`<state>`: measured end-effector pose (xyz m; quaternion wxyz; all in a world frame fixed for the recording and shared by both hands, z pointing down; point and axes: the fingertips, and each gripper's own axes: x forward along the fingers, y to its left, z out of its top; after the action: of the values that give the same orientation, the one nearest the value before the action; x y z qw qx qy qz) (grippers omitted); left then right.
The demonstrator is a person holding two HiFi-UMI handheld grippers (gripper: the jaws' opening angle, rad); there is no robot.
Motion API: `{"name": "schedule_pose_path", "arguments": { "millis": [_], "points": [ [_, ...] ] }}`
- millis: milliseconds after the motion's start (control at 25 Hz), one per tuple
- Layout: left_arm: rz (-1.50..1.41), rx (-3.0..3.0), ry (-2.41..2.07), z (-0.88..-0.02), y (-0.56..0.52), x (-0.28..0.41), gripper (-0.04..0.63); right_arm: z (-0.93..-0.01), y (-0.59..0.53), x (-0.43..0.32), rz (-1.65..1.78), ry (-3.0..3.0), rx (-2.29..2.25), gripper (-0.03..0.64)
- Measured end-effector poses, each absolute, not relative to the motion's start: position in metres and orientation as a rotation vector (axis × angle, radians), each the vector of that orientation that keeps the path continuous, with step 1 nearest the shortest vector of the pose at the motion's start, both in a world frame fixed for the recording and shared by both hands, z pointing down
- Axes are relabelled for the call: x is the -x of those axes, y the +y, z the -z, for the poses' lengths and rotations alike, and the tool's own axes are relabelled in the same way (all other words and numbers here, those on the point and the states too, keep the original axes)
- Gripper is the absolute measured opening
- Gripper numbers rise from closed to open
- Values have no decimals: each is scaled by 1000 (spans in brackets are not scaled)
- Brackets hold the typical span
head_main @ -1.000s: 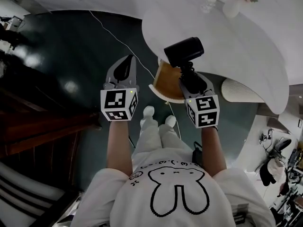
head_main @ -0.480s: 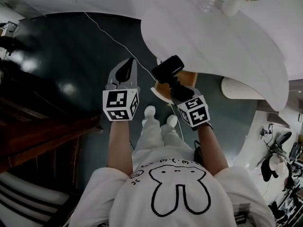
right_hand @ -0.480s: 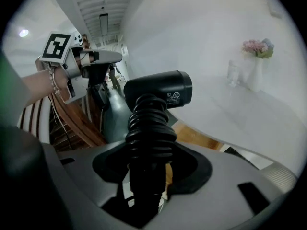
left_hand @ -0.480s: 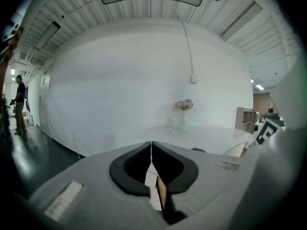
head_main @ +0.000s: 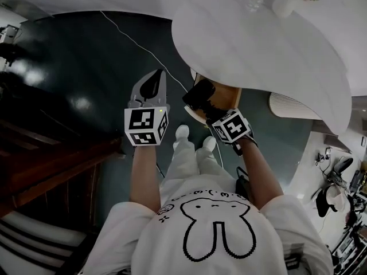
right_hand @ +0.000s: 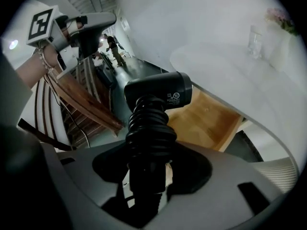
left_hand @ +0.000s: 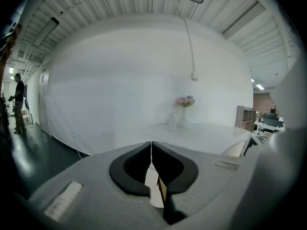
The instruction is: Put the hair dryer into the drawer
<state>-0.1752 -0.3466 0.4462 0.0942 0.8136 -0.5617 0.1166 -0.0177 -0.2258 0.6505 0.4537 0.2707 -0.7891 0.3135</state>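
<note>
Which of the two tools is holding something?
The right tool: its jaws grip the black hair dryer by its handle. The left tool is shut, with nothing between its jaws.

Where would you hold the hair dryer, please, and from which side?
Hold the hair dryer by its cord-wrapped handle, coming from the handle's free end. The wrapping makes a thick, ridged grip and the barrel sits crosswise beyond it. The right tool is shut on it there.

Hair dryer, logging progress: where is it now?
Right of centre in the head view, the hair dryer is clamped in the right gripper, by the open wooden drawer beneath the white table.
</note>
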Motion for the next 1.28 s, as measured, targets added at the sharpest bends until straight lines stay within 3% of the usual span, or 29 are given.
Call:
{"name": "schedule_pose_path", "arguments": {
  "millis": [760,1280],
  "points": [
    [-400,-2400,-1657,-453,-356,190,17,-693,-249,-14,-1055,-1731,-818,221],
    [-415,-2436,-1630,-455,-357,206,17,-727,-279,-20,-1048,-1654,-992,222]
  ]
}}
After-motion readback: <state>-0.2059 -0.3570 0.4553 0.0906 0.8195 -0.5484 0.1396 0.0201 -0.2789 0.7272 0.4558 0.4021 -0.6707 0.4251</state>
